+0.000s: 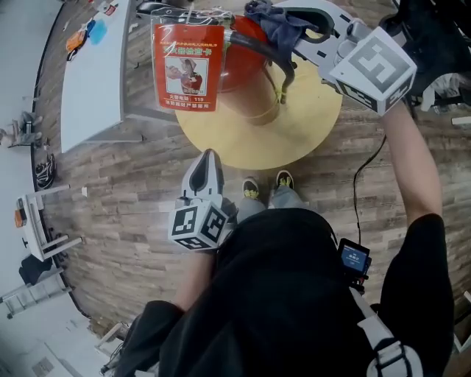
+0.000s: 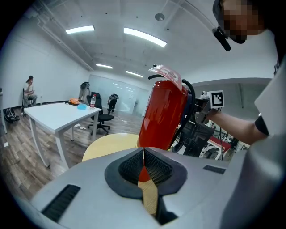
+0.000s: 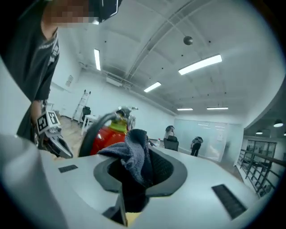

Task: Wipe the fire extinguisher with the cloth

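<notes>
- The fire extinguisher (image 1: 246, 66) (image 2: 163, 114) (image 3: 105, 138) stands upright on the round wooden surface (image 1: 309, 125) (image 2: 111, 143), back from its near edge.
- A red and white tag (image 1: 188, 66) (image 2: 167, 74) hangs at the extinguisher's top, on its left side in the head view.
- A black hose (image 1: 272, 55) (image 3: 91, 127) curves down from the top along the red body.
- The right gripper (image 1: 294, 26) (image 3: 138, 172) reaches in from the right over the far part of the surface. Its fingers are clamped on the dark blue cloth (image 1: 276, 22) (image 3: 134, 156), which bunches up out of them.
- The cloth sits right at the extinguisher's top fittings. Whether it touches them cannot be told.
- The left gripper (image 1: 210, 154) (image 2: 144, 154) is off the surface, just outside its near edge and close to the person's body, and points toward the extinguisher.
- Its fingers are pressed together with nothing between them, well apart from the red body.
- The person's shoes (image 1: 250, 190) stand on the wood plank floor (image 1: 132, 206) beside the near edge of the surface.
</notes>
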`<move>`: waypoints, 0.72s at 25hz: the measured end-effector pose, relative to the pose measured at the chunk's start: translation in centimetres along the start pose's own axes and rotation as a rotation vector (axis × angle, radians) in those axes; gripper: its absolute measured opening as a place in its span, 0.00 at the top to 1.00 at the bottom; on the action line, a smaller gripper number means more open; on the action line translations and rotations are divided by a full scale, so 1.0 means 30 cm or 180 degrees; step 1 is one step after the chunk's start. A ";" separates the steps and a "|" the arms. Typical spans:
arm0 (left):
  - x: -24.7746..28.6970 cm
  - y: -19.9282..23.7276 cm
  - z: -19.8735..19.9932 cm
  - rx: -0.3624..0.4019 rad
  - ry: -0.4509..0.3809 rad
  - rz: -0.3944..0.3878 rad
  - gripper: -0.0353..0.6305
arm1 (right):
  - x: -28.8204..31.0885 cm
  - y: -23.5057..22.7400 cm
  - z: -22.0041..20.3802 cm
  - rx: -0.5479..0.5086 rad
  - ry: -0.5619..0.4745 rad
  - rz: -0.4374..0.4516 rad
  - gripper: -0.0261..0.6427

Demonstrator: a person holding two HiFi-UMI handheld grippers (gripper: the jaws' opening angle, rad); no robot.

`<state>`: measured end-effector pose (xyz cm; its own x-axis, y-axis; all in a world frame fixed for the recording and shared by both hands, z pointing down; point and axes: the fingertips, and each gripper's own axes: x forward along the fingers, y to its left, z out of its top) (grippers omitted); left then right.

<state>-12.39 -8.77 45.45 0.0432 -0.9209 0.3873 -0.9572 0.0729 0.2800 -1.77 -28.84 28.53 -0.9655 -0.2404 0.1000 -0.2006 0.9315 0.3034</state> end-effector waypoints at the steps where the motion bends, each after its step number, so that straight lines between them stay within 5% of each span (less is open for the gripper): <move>1: -0.006 -0.001 0.001 0.0000 -0.0015 -0.0015 0.91 | -0.022 0.016 0.045 0.0058 -0.0127 0.0013 0.81; 5: -0.027 0.002 -0.006 -0.0010 -0.0042 -0.0051 0.91 | -0.095 0.080 0.210 -0.0197 -0.0520 -0.0313 0.81; 10: -0.055 0.011 -0.016 -0.0044 -0.0064 -0.0059 0.91 | -0.141 0.156 0.279 -0.0337 -0.0614 -0.0773 0.81; 18: -0.068 0.022 -0.015 -0.0103 -0.0093 -0.0019 0.91 | -0.158 0.170 0.294 -0.0094 -0.0856 -0.1466 0.81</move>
<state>-13.00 -6.67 45.24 0.0401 -0.9321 0.3598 -0.9472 0.0791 0.3106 0.34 -20.56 21.25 -0.7878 -0.5406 -0.2952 -0.6127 0.7370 0.2854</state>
